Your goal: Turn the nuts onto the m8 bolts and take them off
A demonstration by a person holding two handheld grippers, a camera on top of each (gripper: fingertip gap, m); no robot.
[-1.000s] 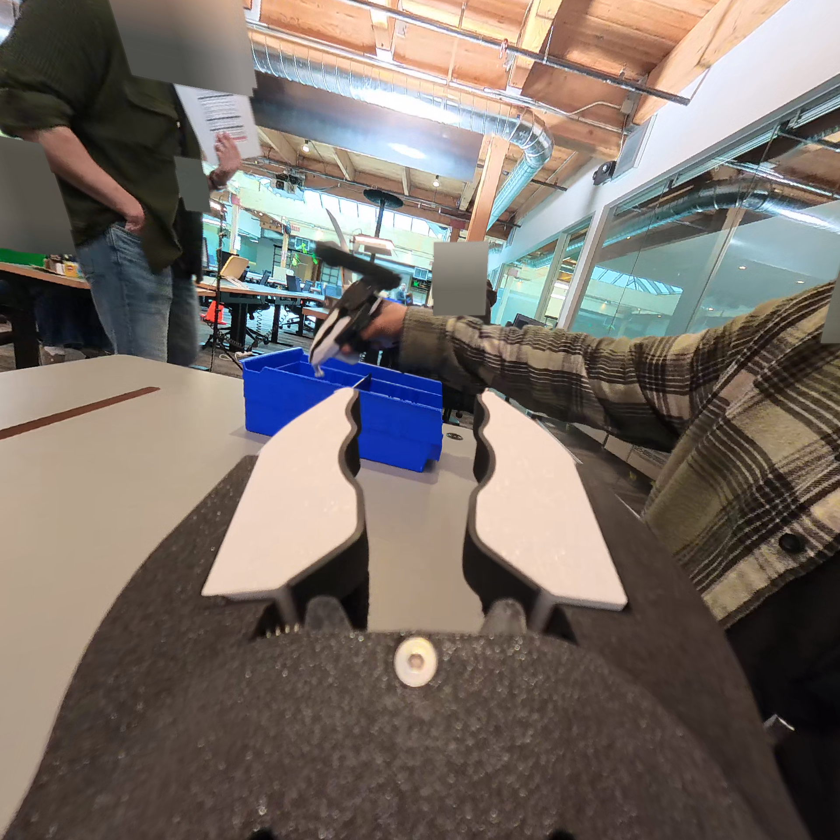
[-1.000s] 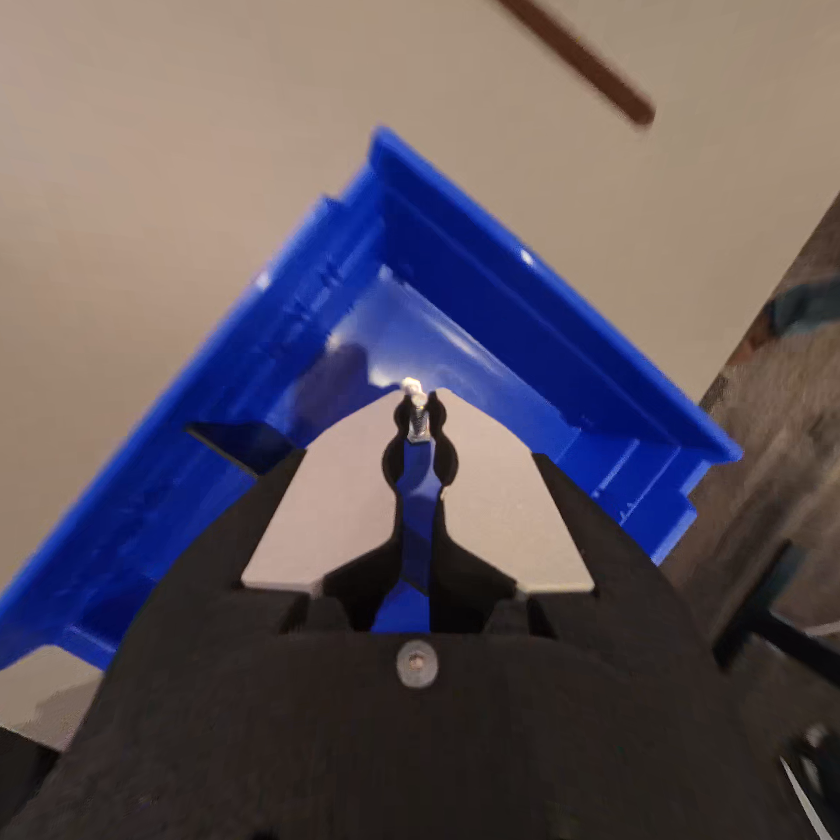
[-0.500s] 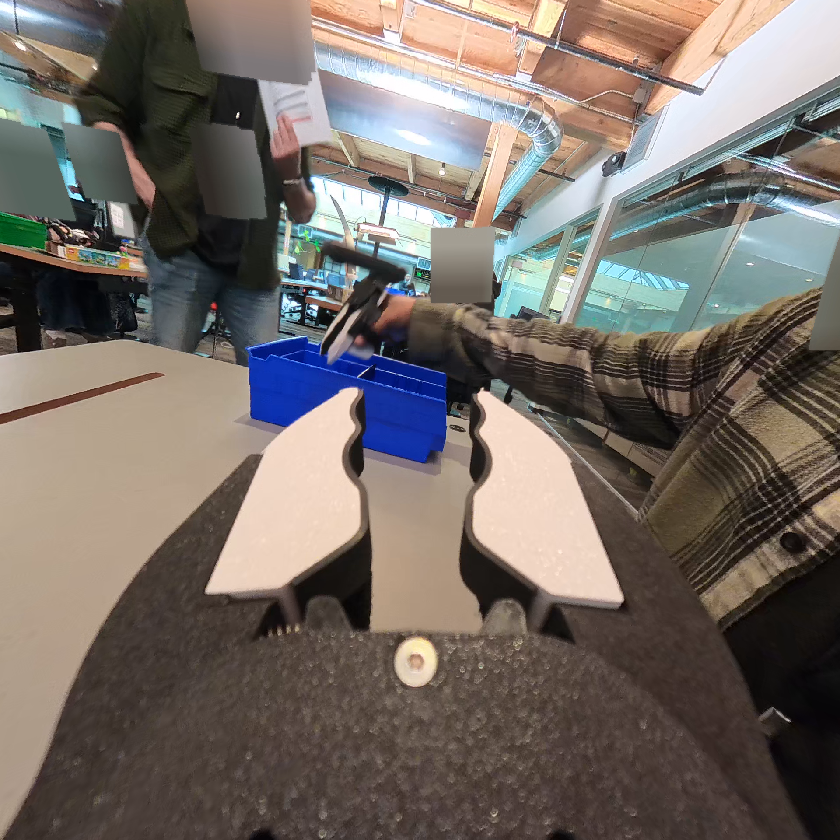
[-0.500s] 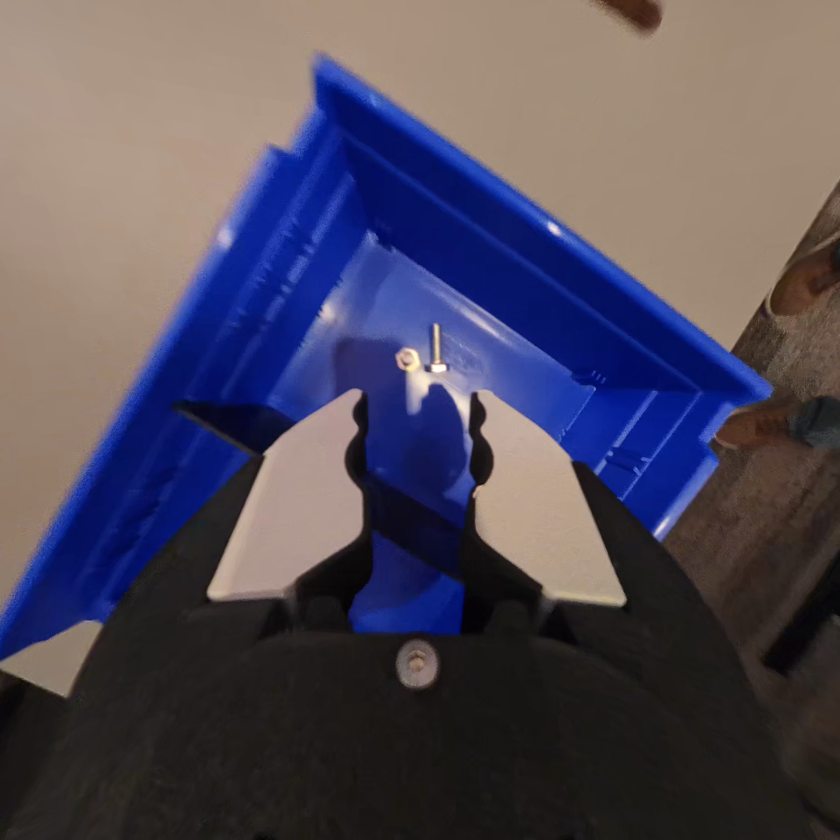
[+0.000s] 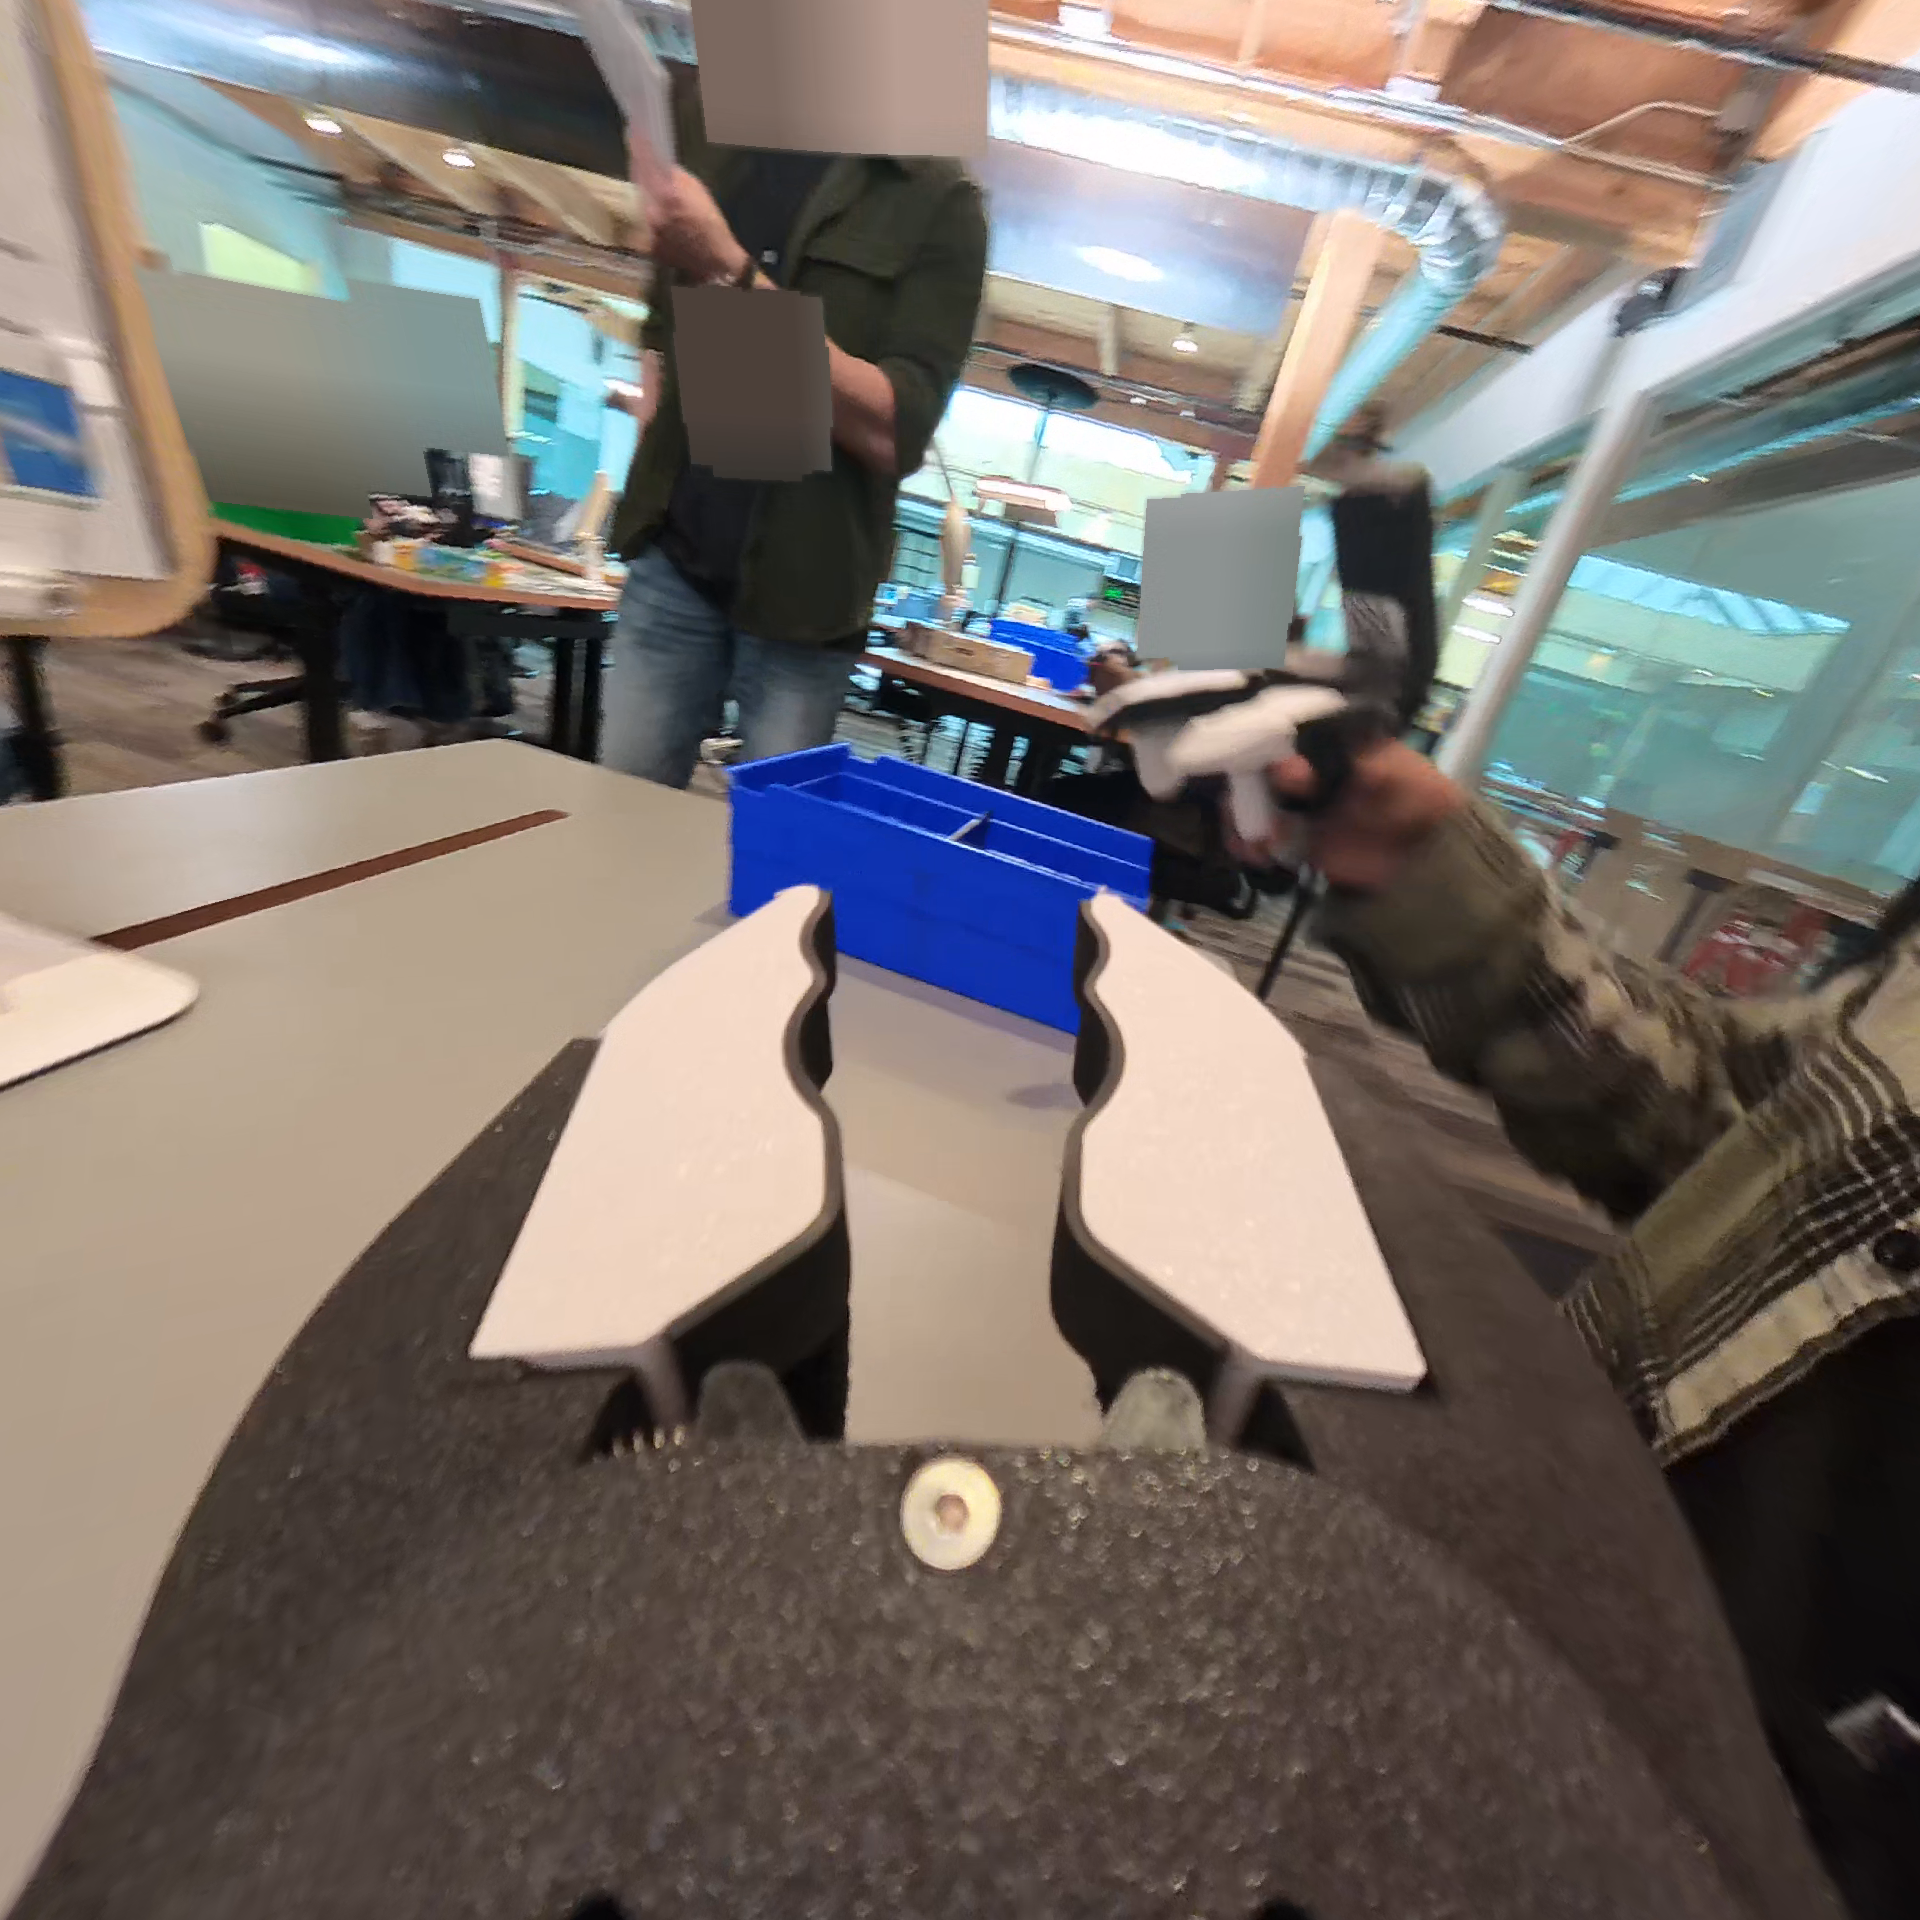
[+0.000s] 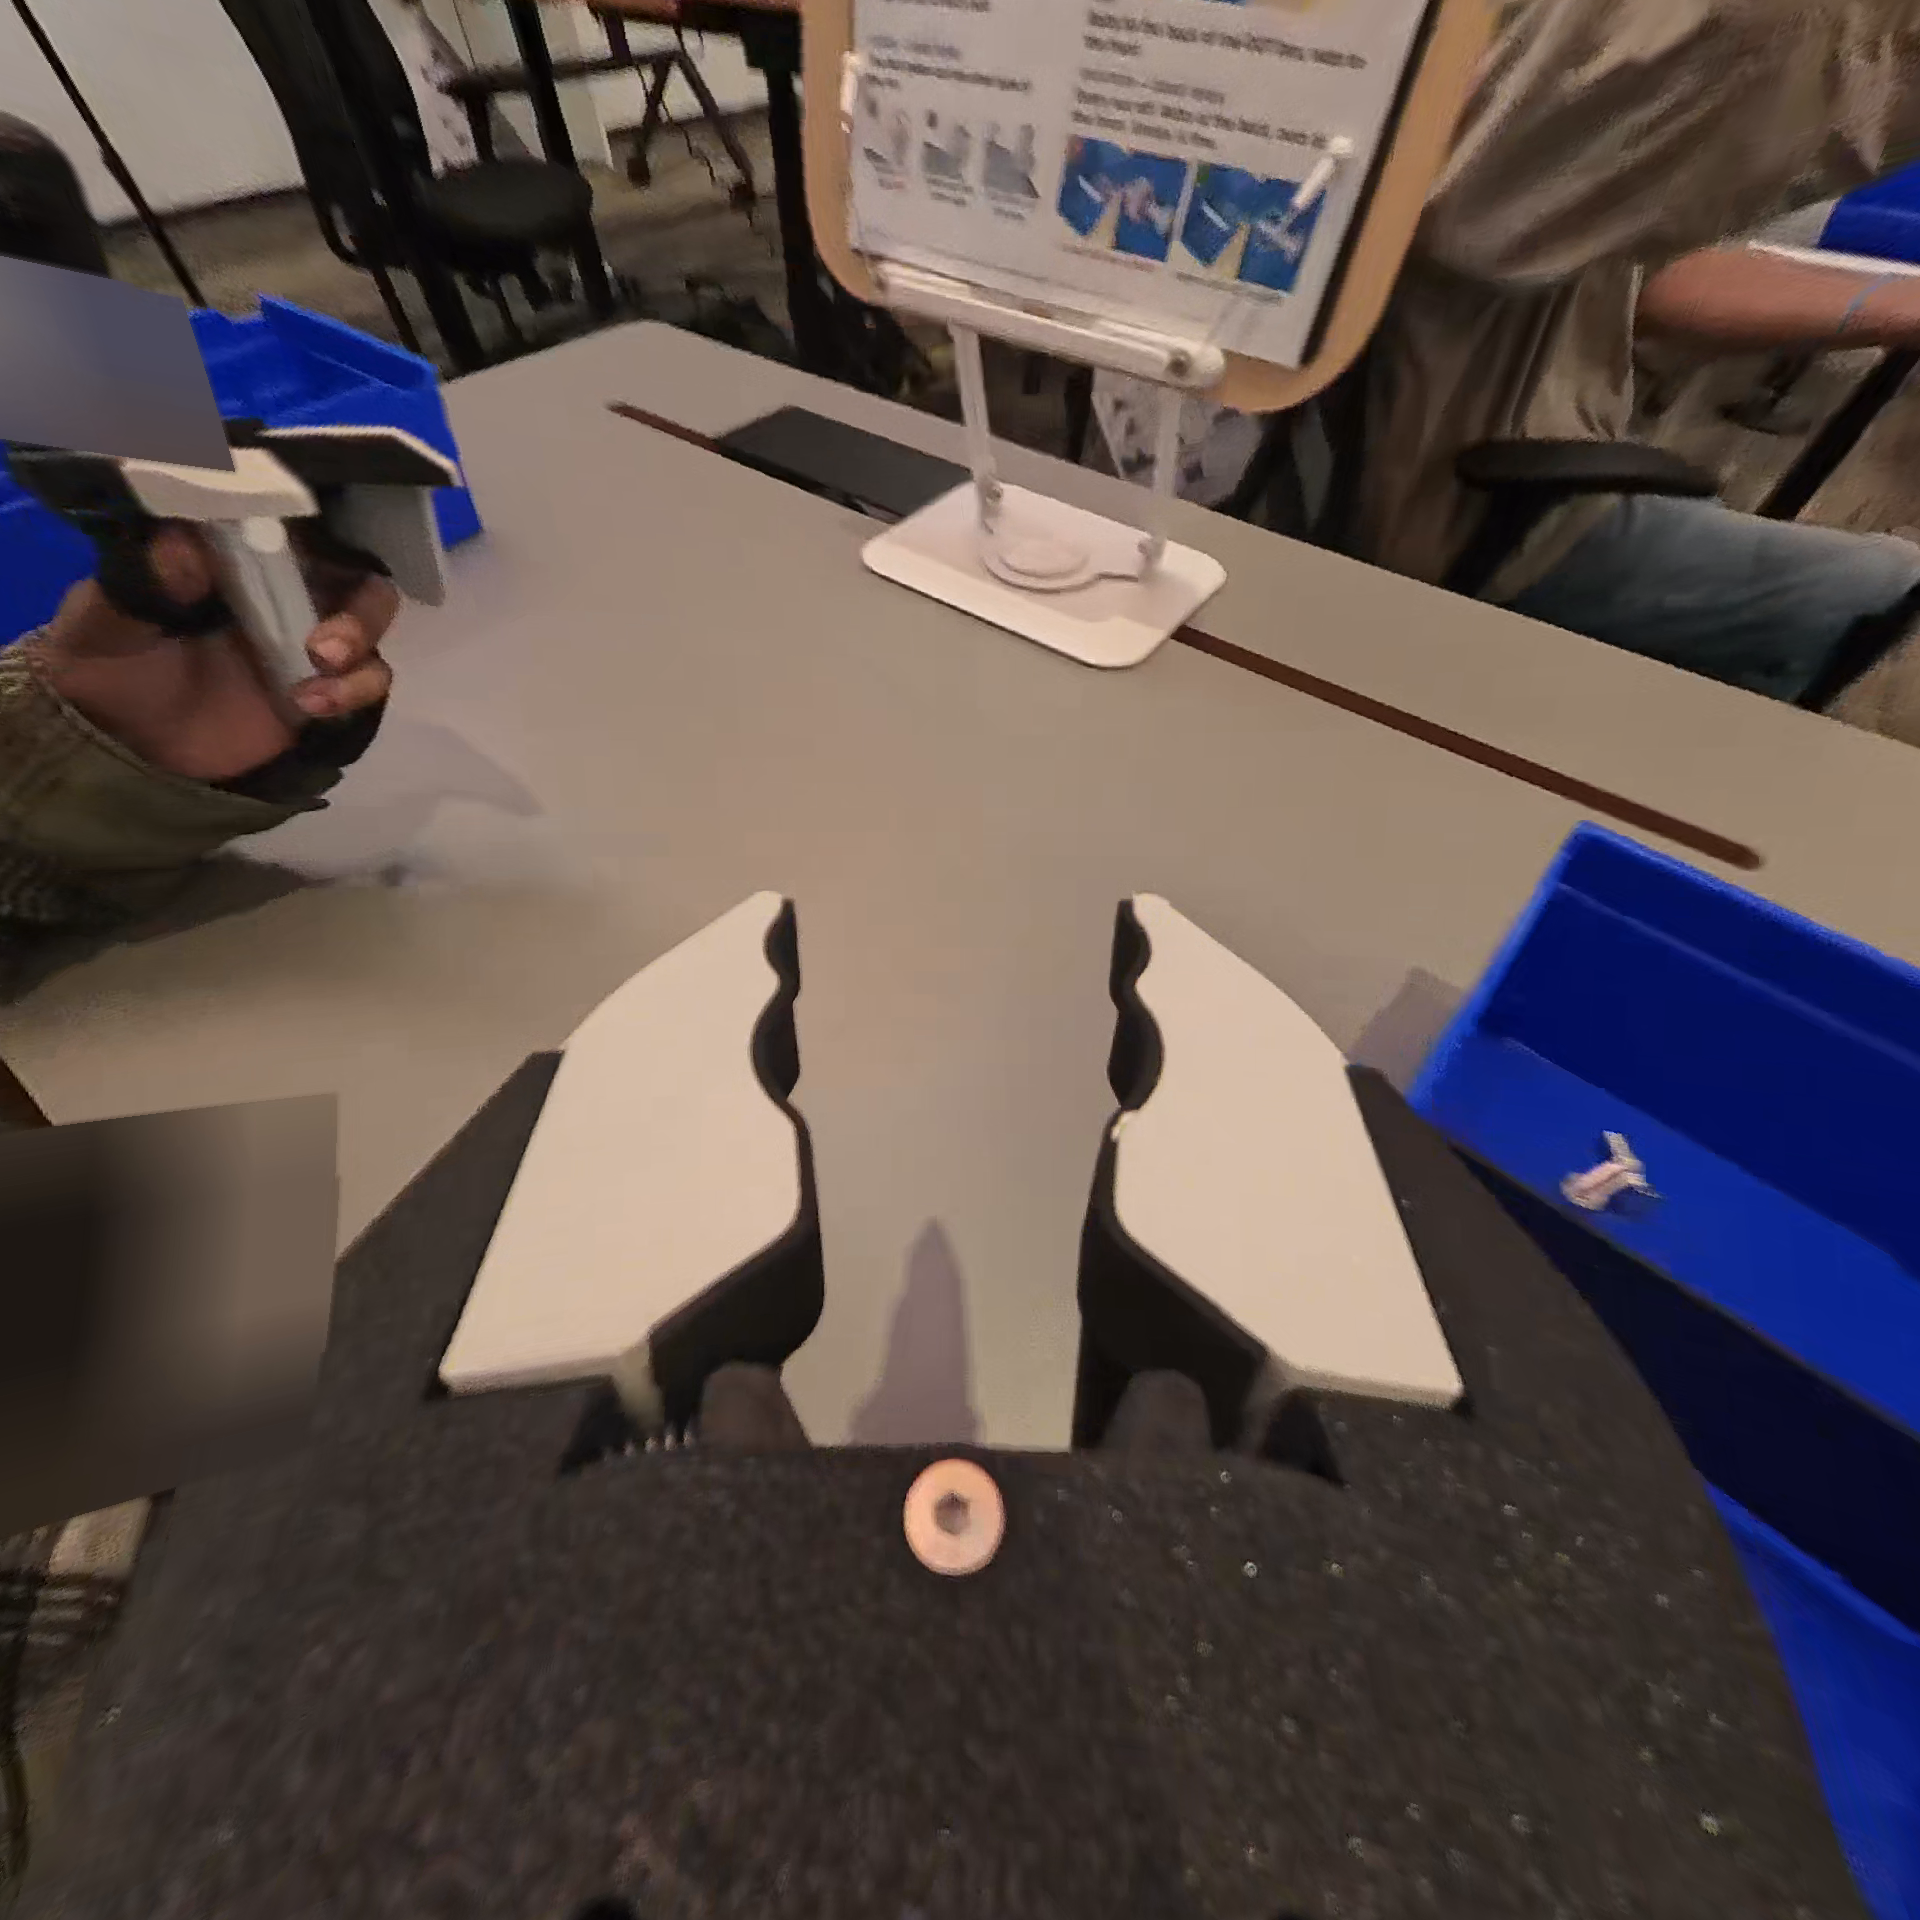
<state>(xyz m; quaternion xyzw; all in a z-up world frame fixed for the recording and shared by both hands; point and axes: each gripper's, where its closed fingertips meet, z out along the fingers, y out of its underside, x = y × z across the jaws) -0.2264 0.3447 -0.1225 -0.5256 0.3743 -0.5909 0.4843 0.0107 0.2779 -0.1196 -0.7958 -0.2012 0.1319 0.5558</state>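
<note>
Hanging spread and bare now, the right tool [image 6: 954, 914], where a second ago pinching a small bolt above the blue bin [image 6: 1704, 1049]; since swinging away over the grey counter [image 6: 935, 748]. Likely marking the end of one cycle, the parts being dropped back. Hovering likewise spread and unloaded, the left tool [image 5: 954, 914]. Lying in the bin's near compartment, bolt and nut [image 6: 1608, 1179], apparently touching; showing nothing in the far compartment's visible part.
</note>
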